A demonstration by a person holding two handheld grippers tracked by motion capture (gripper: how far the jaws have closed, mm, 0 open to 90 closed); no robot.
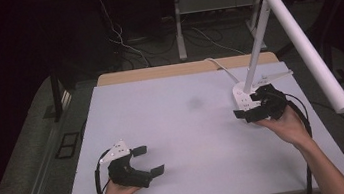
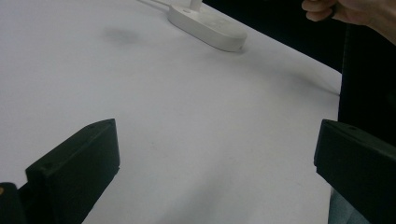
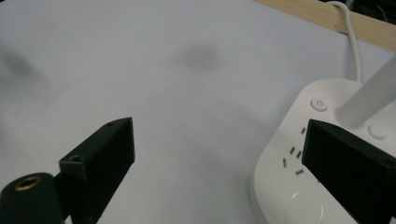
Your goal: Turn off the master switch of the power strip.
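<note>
Your right claw (image 1: 254, 105) hovers wide, nothing gripped, over the lamp base (image 3: 299, 182), placed to work its buttons; your left claw (image 1: 148, 159) idles wide on the table (image 1: 186, 140), clear.

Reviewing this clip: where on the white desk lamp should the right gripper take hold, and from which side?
Probably the slim slanted stem just above the base, approached from the person's side with the open right gripper. The stem fits between the jaws; the base looks too broad and flat.
</note>
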